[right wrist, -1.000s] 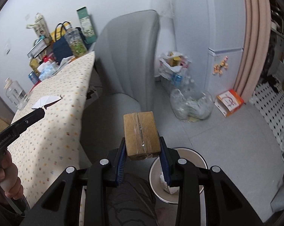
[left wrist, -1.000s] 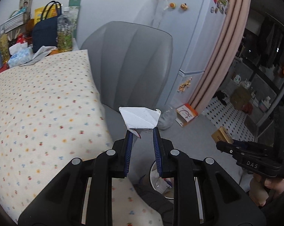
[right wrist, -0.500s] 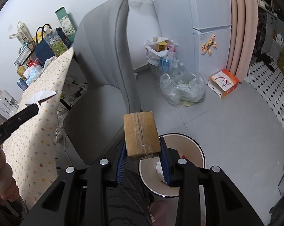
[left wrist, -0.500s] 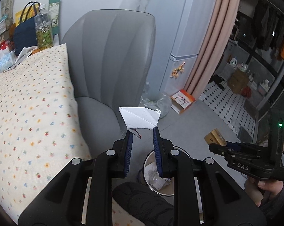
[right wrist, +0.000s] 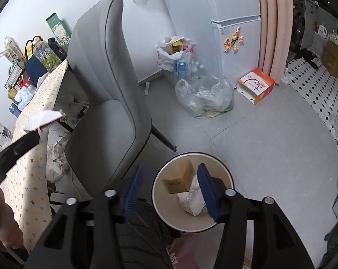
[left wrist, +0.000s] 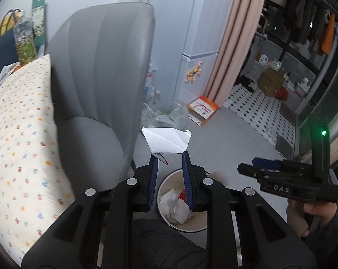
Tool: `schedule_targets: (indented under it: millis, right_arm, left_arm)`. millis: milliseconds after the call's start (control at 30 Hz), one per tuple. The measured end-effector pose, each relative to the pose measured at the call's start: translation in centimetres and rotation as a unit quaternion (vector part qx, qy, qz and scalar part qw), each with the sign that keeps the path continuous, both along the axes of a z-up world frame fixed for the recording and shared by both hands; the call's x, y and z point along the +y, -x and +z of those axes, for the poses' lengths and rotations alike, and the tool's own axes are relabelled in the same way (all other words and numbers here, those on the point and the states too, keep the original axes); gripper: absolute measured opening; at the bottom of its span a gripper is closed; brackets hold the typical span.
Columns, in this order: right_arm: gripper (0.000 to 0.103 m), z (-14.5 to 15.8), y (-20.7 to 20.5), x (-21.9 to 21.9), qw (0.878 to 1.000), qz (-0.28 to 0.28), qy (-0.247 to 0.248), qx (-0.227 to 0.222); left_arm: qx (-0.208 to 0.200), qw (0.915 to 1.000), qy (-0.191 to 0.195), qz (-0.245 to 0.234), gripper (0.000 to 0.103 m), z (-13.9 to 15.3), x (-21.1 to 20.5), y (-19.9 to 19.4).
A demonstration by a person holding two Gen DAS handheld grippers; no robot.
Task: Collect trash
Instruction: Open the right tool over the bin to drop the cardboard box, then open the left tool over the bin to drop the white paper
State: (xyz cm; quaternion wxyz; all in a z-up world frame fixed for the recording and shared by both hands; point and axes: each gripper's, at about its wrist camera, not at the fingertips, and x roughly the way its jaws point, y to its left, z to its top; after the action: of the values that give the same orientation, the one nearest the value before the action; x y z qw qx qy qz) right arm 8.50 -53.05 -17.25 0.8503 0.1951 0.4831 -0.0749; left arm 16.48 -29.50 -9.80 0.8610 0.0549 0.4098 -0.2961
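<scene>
One item of trash, the folded white paper [left wrist: 166, 140], is pinched at its lower edge by the left gripper [left wrist: 169, 157] just short of the waste bin [right wrist: 156, 196], where, with the right gripper [right wrist: 169, 186] fingers just spread and the cardboard box [right wrist: 179, 179] already dropped in, an early release risks the light sheet drifting onto the floor.

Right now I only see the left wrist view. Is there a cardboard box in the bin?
Observer: Yes. A brown cardboard box lies inside the bin, beside crumpled white waste.
Operator: Is the right hand-held gripper holding anything?
Observer: No. Its jaws have just been opening, and nothing is between them; it hangs over the bin.
Operator: After this folded white paper, any more trash?
Observer: Crumpled paper lies on the floor under the table.
</scene>
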Motion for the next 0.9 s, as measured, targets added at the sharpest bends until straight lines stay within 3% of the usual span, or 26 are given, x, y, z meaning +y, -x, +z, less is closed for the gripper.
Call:
schedule_targets:
  millis: [200, 300, 633, 667, 767, 900]
  right_arm:
    - [0.059, 0.0, 1.7, -1.9, 1.000, -0.023, 0.006, 0.003]
    - [0.072, 0.7, 2.6, -2.5, 0.999, -0.029, 0.012, -0.009]
    - [0.073, 1.2, 6.6, -6.0, 0.996, -0.083, 0.019, -0.007]
    - [0.073, 1.3, 6.9, -6.3, 0.996, -0.087, 0.017, -0.008]
    - [0.073, 2.3, 7.7, -7.1, 0.995, -0.097, 0.019, -0.016]
    - [0.073, 3.2, 8.0, -7.1, 0.995, -0.098, 0.026, -0.025]
  left_arm:
    - [0.020, 0.9996, -0.009, -0.018, 0.022, -1.3, -2.0, 0.0]
    - [0.031, 0.9988, -0.018, -0.034, 0.022, -2.2, -3.1, 0.2]
    - [0.069, 0.9931, -0.027, -0.091, 0.025, -4.2, -8.2, 1.7]
    - [0.071, 0.9920, -0.029, -0.100, 0.029, -4.4, -8.9, 2.0]
    - [0.069, 0.9914, -0.027, -0.108, 0.067, -4.4, -9.8, 2.4]
    - [0.059, 0.9937, -0.018, -0.093, 0.077, -3.5, -9.1, 2.3]
